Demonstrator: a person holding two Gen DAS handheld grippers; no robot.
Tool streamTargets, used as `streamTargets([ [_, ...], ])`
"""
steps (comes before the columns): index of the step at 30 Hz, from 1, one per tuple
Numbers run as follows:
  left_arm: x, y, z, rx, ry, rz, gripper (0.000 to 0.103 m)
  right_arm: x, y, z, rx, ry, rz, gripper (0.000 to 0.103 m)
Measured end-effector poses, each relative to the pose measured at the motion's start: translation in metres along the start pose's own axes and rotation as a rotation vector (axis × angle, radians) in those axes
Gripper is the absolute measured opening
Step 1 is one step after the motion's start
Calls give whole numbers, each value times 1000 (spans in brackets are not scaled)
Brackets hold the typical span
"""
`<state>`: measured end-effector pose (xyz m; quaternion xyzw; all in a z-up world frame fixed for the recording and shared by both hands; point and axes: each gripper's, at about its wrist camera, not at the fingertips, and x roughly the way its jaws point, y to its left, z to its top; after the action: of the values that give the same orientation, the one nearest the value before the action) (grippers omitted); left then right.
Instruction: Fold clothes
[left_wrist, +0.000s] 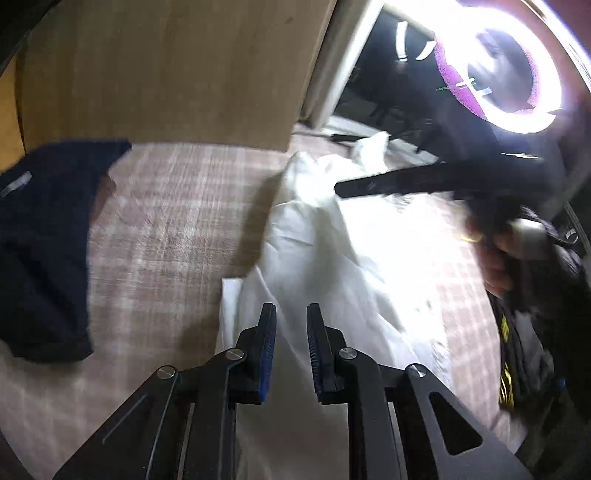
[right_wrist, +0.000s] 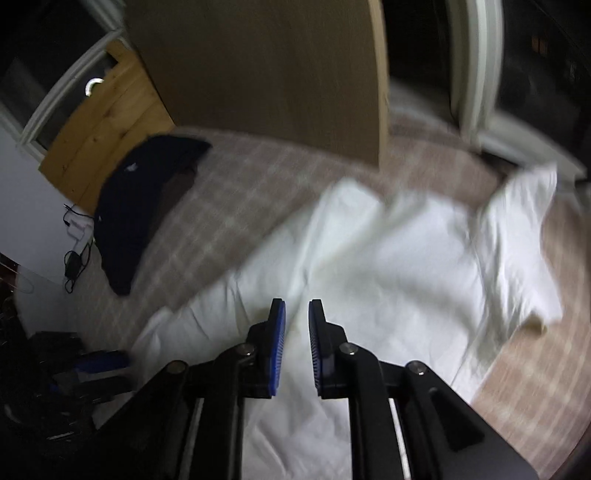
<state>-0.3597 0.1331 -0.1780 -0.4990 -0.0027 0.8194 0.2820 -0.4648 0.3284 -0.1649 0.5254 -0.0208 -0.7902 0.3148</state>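
No text, brand, number or sign can be read in either view. On the dark garment (left_wrist: 44, 240), at the far left on the bed cover, there is a small grey label (left_wrist: 16, 185), but it is blurred and no letters are legible on it. In the right wrist view the same dark garment (right_wrist: 140, 206) carries a tiny pale mark (right_wrist: 131, 168) near its far end, too small and too soft to tell whether it is a logo or writing. At the right edge of the left wrist view a black and yellow strap (left_wrist: 506, 373) shows yellow marks, but they form no readable letters.
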Motion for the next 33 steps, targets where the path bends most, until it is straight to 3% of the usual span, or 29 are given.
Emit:
streamTargets([
  [2,17,6,1,-2,21,33,17,13,9,6,-38,20,26,13],
  [3,25,7,0,12,36,59,18,25,11,8,-59,45,-4,13],
  [5,35,8,-3,35,59,94,19,51,15,11,-103,102,-92,13],
  [7,38,9,-6,49,58,101,20,67,6,14,-118,127,-241,13],
  [12,25,7,-4,21,27,76,17,45,0,17,-82,65,-162,13],
  [14,16,-3,-4,33,3,21,18,35,13,14,-111,51,-77,13],
  [16,15,-16,-5,70,6,-31,20,42,22,5,-140,100,-42,13],
  [18,23,-29,-7,131,11,-35,24,59,20,-4,-168,147,-86,13],
  [21,55,-34,-14,184,76,15,20,46,-3,-5,-110,93,-106,7],
  [24,53,-36,-19,206,60,12,21,28,-28,-4,-42,27,-114,8],
  [27,43,-39,-11,161,38,-75,20,-8,-62,-16,-2,-37,-184,8],
  [30,50,-52,1,177,22,-99,21,-11,-92,-27,53,-7,-203,8],
  [33,73,-56,-1,198,87,-69,22,10,-100,-28,18,54,-261,8],
])
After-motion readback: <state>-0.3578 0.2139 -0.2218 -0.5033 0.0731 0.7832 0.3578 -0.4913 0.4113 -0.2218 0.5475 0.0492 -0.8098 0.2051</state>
